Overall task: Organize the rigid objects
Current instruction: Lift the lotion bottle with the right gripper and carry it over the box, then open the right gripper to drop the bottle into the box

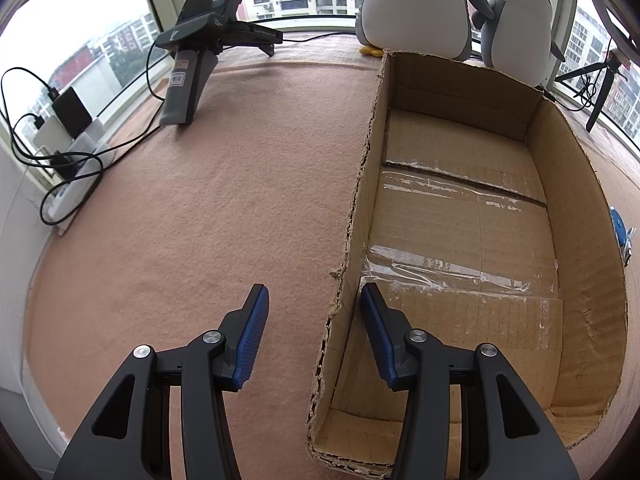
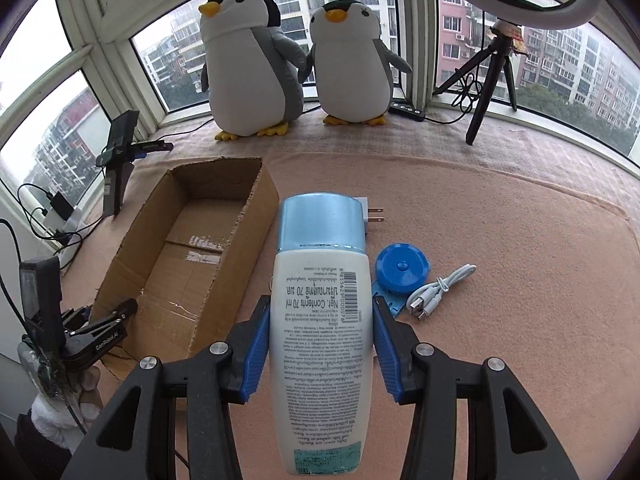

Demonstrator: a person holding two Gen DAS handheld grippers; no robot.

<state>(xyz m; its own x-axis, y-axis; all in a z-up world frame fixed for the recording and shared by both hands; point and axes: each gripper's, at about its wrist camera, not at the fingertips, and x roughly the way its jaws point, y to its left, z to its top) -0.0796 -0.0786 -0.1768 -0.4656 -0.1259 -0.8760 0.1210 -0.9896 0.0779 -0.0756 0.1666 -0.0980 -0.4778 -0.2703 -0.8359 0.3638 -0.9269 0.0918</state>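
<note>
My right gripper (image 2: 321, 312) is shut on a white bottle with a light blue cap (image 2: 321, 320), held above the pink cloth just right of the cardboard box (image 2: 256, 216). The cap points away from me. Beside the bottle lie a blue round tape measure (image 2: 402, 270), a coiled white USB cable (image 2: 438, 290) and a white plug adapter (image 2: 370, 216). My left gripper (image 1: 314, 304) is open, straddling the near left wall of the cardboard box (image 1: 360, 184), with nothing between its fingers. It also shows in the right wrist view as the left gripper (image 2: 100, 332), at the box's near corner. The box holds nothing.
Two plush penguins (image 2: 248, 64) stand on the window ledge behind the box. A spare gripper on a stand (image 1: 200, 40) and chargers with black cables (image 1: 64, 148) sit at the left. A black tripod (image 2: 488, 80) with a ring light stands at the back right.
</note>
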